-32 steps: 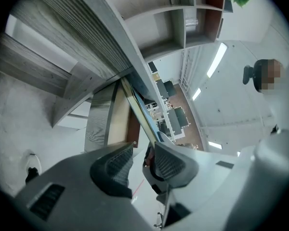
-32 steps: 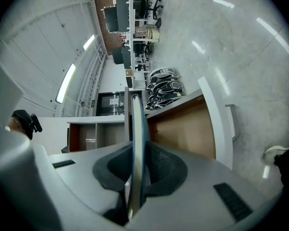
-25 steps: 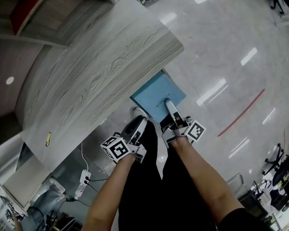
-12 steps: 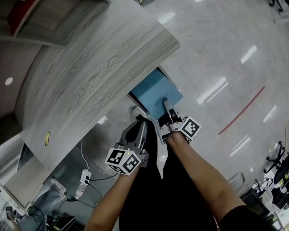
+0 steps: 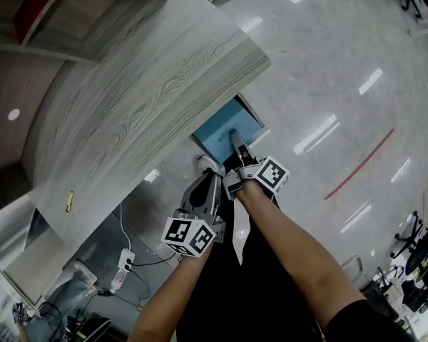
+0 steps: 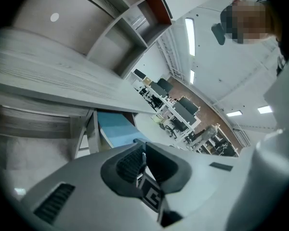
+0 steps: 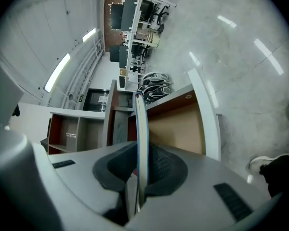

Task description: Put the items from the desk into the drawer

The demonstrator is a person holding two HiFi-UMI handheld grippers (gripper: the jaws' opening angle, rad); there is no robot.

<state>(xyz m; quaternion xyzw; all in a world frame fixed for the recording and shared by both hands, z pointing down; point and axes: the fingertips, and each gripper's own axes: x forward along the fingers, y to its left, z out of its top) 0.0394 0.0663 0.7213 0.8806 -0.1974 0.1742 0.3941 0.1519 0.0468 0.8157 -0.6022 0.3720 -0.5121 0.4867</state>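
the right tongs (image 5: 235, 140) were shut tight on a thin blue book (image 5: 215, 130). in the right gripper view the book showed only its edge, a thin white and blue line that stood straight up between the two dark pads. both pads pressed on it, one on each side.

the book was held out over the open drawer (image 7: 205, 114), just under the edge of the gray wood desk (image 5: 143, 98). the drawer was light brown inside, with a white wall on one side. in the head view the book's blue face covered most of the drawer's opening. the far end of the book reached toward the back of the drawer. no view showed if the book touched the drawer's bottom.

the left tongs (image 6: 145, 150) were closed too, but they held nothing. in the left gripper view the two pads met at the tips with no gap between them. these tongs hung lower and closer to the person, beside the right arm and just in front of the black trousers. they pointed up toward the drawer and touched nothing.

a small yellow thing (image 5: 69, 202) lay near the near edge of the desk, well apart from both tongs. a white shoe (image 5: 207, 166) stood on the shiny gray floor (image 5: 328, 70) just below the drawer.
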